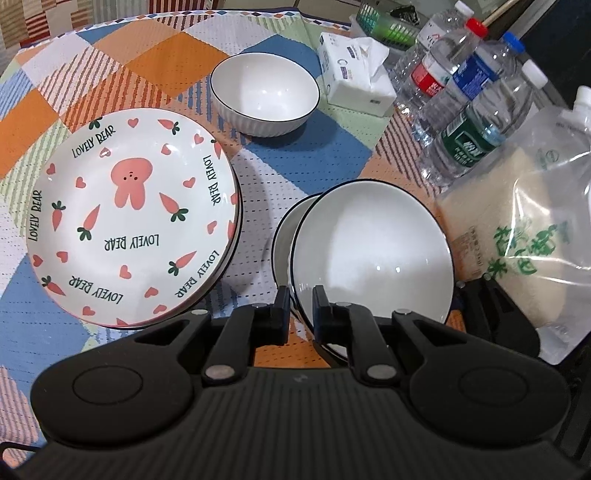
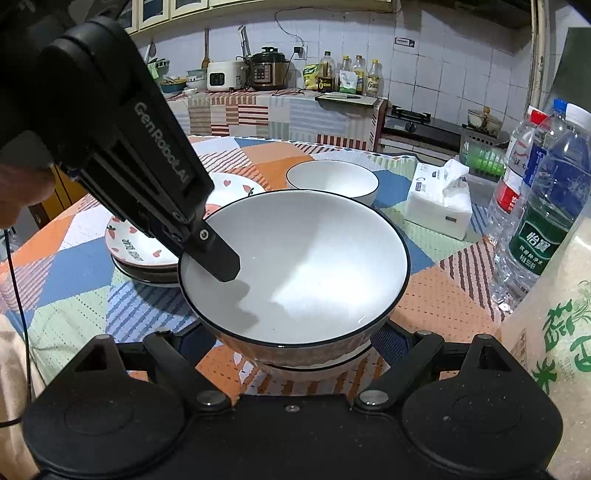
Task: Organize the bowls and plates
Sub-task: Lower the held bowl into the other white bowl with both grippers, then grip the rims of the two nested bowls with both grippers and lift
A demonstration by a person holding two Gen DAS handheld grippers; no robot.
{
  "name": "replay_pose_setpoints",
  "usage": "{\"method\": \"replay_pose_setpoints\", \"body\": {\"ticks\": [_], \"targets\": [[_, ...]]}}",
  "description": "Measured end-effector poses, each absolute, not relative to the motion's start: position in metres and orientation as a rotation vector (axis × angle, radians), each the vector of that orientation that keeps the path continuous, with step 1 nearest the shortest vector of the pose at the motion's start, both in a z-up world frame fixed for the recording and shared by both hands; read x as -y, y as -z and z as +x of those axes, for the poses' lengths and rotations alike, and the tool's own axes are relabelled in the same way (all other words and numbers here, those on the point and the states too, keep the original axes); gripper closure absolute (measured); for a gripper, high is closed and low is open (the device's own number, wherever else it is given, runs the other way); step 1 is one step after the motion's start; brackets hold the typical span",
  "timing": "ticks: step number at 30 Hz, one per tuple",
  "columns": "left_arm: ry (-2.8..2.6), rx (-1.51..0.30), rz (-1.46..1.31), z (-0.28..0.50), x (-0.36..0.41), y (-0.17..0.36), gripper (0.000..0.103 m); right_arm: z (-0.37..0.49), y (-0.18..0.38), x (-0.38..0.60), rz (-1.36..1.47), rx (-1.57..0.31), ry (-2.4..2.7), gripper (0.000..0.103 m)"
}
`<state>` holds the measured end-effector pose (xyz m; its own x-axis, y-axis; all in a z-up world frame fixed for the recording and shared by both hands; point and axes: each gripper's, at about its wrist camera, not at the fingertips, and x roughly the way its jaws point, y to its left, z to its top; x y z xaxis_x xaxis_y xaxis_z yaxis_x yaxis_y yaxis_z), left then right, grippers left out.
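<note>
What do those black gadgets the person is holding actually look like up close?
Both are matte black plastic. The left gripper has flat rectangular fingers on hinged links with silver pivot screws, and "GenRobot.AI" printed in grey along its side. The right gripper's body shows a ribbed housing with two round discs. A thin black cable hangs nearby.

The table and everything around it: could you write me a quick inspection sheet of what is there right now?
Surface: table under a patchwork cloth of orange, blue, white and green.
Job's things: stack of carrot-print plates; held white bowl over a second bowl; third bowl standing apart farther back.
Clutter: tissue pack, water bottles, bag of rice, green basket.
Grippers: left hand-held gripper shut on the held bowl's rim; right hand-held gripper open, fingers either side of the bowls' base.
Cables: thin black cable at the left edge.
Surroundings: kitchen counter with rice cooker, pressure cooker, oil bottles; tiled wall.
</note>
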<state>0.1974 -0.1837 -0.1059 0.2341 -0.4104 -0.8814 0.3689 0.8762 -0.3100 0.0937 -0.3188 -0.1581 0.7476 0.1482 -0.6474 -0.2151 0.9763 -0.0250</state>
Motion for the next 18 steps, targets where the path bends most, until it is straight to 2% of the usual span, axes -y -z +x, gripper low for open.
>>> {"method": "replay_pose_setpoints", "body": {"ticks": [18], "targets": [[0.512,-1.233,0.082,0.199,0.199,0.110,0.093,0.103,0.157,0.305,-0.219,-0.771,-0.132,0.010]]}}
